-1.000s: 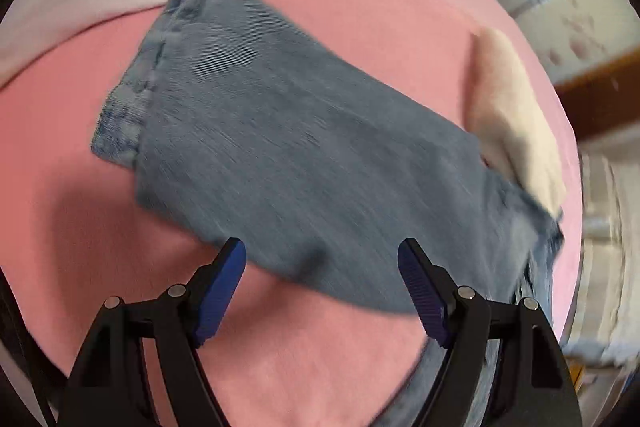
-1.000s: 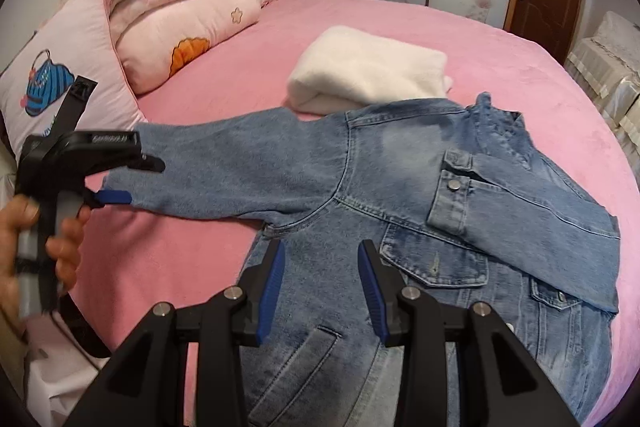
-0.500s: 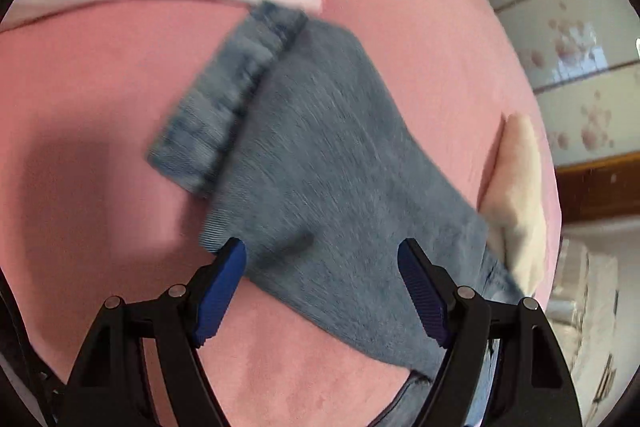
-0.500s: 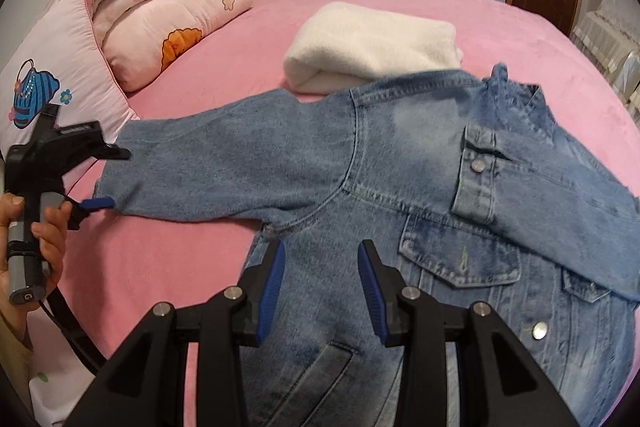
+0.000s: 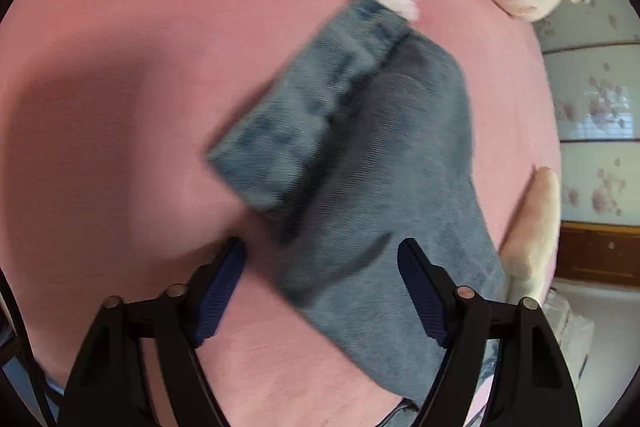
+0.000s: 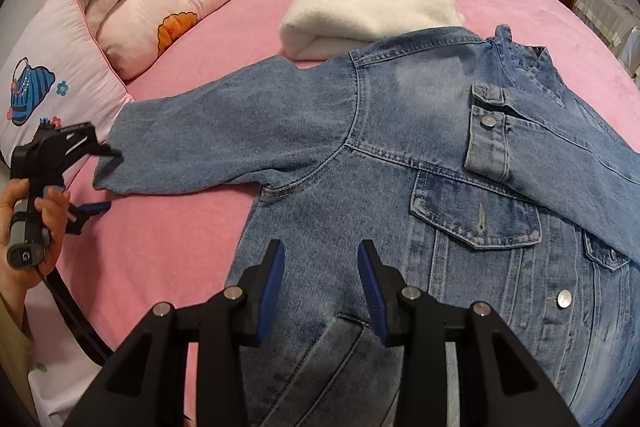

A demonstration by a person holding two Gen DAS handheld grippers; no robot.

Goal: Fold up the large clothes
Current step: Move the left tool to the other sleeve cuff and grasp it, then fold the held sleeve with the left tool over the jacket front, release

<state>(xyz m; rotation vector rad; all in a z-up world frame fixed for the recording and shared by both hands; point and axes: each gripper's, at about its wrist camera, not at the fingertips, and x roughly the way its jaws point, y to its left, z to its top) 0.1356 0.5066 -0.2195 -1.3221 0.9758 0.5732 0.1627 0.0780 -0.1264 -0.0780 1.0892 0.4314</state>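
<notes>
While the pink bed carries everything, the denim jacket lies front-up across its near right, one sleeve stretched left toward the pillow. Far behind sits a folded cream blanket. Right gripper hovers part-open over the hem, empty. Left gripper, jaws just closing, straddles the cuff without pinching.

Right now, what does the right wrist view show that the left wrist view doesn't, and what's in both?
Only the right wrist view: the blue denim jacket's buttoned chest pockets, the other sleeve folded across its front, and the hand holding the left tongs.

Only the left: that sleeve's cuff close up.

Both: the outstretched sleeve, pink bedspread, folded cream blanket.
</notes>
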